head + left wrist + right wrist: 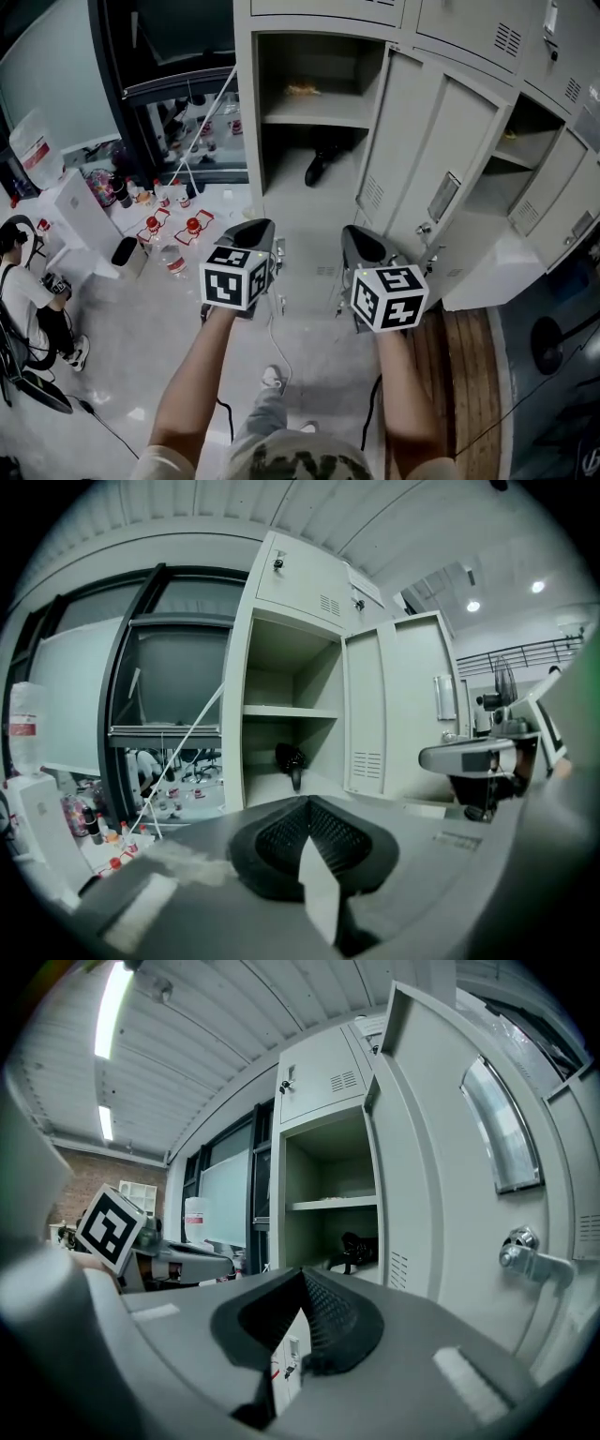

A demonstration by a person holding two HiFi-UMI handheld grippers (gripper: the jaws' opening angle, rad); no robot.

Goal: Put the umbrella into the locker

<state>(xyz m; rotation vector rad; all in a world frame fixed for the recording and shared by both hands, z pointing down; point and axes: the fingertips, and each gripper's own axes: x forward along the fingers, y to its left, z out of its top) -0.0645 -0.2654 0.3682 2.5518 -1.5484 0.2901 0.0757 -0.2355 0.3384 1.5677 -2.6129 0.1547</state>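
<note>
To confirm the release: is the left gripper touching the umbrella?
Apart. The head view shows the left gripper out in front of the locker, with bare floor between it and the umbrella lying inside.

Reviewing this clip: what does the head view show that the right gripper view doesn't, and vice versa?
Head view only: a seated person in a white top, a strip of brown wooden flooring and the right gripper's black-and-white marker cube. Right gripper view only: long white ceiling light strips and a red brick wall. Both: the open grey metal locker with a black umbrella in its lower compartment, and the left gripper's marker cube.
</note>
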